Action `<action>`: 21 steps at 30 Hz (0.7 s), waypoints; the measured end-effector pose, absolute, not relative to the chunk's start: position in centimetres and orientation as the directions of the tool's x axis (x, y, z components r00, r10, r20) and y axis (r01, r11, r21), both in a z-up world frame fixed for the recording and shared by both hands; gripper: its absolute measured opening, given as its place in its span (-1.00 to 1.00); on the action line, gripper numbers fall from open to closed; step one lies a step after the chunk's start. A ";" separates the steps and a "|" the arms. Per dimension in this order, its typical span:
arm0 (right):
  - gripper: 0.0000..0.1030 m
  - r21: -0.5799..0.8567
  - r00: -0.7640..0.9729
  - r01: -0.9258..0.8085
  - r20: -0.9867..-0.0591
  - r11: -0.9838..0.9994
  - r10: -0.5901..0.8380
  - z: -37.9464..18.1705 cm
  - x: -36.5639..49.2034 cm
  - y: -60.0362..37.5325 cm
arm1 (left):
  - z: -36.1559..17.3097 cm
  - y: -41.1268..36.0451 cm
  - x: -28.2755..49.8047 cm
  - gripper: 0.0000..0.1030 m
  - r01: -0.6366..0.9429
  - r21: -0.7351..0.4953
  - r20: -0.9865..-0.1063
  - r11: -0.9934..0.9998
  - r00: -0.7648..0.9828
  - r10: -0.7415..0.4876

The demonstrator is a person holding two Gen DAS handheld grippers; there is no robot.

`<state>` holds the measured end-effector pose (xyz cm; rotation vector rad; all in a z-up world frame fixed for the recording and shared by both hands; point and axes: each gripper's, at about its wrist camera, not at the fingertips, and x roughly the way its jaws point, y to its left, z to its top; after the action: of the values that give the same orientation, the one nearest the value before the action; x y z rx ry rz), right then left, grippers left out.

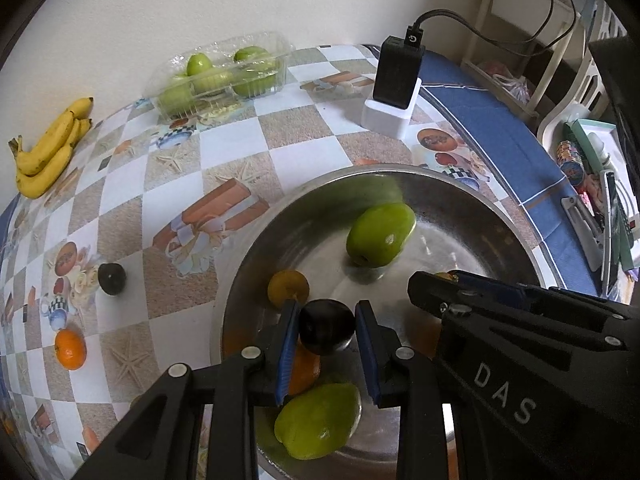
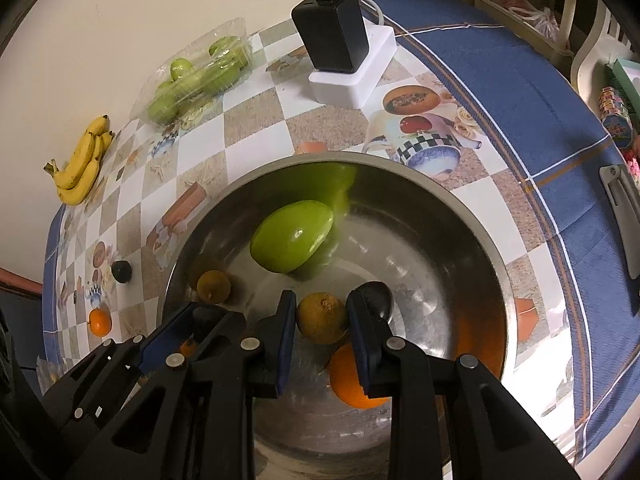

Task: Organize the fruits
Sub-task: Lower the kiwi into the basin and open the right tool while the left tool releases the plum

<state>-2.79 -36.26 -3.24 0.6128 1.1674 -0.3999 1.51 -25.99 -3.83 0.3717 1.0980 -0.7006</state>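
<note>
I am holding both tools over the steel bowl (image 1: 256, 248).

Left gripper (image 1: 327, 340): its blue pads are gripping a dark plum (image 1: 327, 327) between them, pad faces touching the fruit on both sides. Just ahead of the left finger a yellow-brown fruit (image 1: 288, 288) is sitting in the bowl. Farther ahead a green mango (image 1: 380, 235) is lying on the bowl floor. Below the fingers a second green mango (image 1: 318, 420) and an orange (image 1: 306, 372) are lying together. Off to the left, outside the bowl, a dark plum on the cloth (image 1: 112, 278) and a tangerine (image 1: 70, 349) are resting on the patterned tablecloth (image 1: 240, 140); bananas (image 1: 50, 148) and a clear box of green fruit (image 1: 220, 74) are lying far ahead-left.

Right gripper (image 2: 321, 320): its pads are flanking a brown round fruit (image 2: 322, 318), seemingly in contact with it. A second dark fruit (image 2: 378, 300) is sitting just beyond the right finger, and an orange below the pads (image 2: 348, 376) is lying underneath.
</note>
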 end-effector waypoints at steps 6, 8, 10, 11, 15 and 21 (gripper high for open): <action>-0.45 0.233 0.343 0.589 -0.939 0.774 0.021 -3.3 -2.7 -36.2 | -4.0 -25.9 1.7 -0.36 0.674 -0.073 -0.906 0.735 0.263 -0.331; -0.45 0.232 0.342 0.587 -0.940 0.776 0.022 -3.4 -2.6 -36.2 | -4.0 -25.9 1.8 -0.30 0.674 -0.077 -0.906 0.735 0.261 -0.333; -0.40 0.233 0.343 0.587 -0.939 0.775 0.023 -3.4 -2.6 -36.2 | -3.9 -25.9 1.7 -0.16 0.675 -0.078 -0.905 0.734 0.261 -0.336; -0.36 0.232 0.343 0.588 -0.939 0.775 0.021 -3.3 -2.6 -36.2 | -3.9 -25.9 1.7 -0.08 0.675 -0.079 -0.904 0.734 0.261 -0.337; -0.25 0.234 0.346 0.586 -0.938 0.776 0.021 -3.3 -2.6 -36.3 | -3.6 -25.9 1.6 -0.05 0.677 -0.079 -0.902 0.731 0.264 -0.342; -0.10 0.226 0.362 0.591 -0.932 0.774 -0.005 -2.2 -3.0 -36.5 | -2.7 -25.5 1.8 0.04 0.669 -0.089 -0.895 0.738 0.272 -0.354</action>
<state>-2.96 -36.53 -2.21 0.5969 1.1487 -0.4143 1.80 -25.52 -2.74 0.3351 1.0948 -0.7064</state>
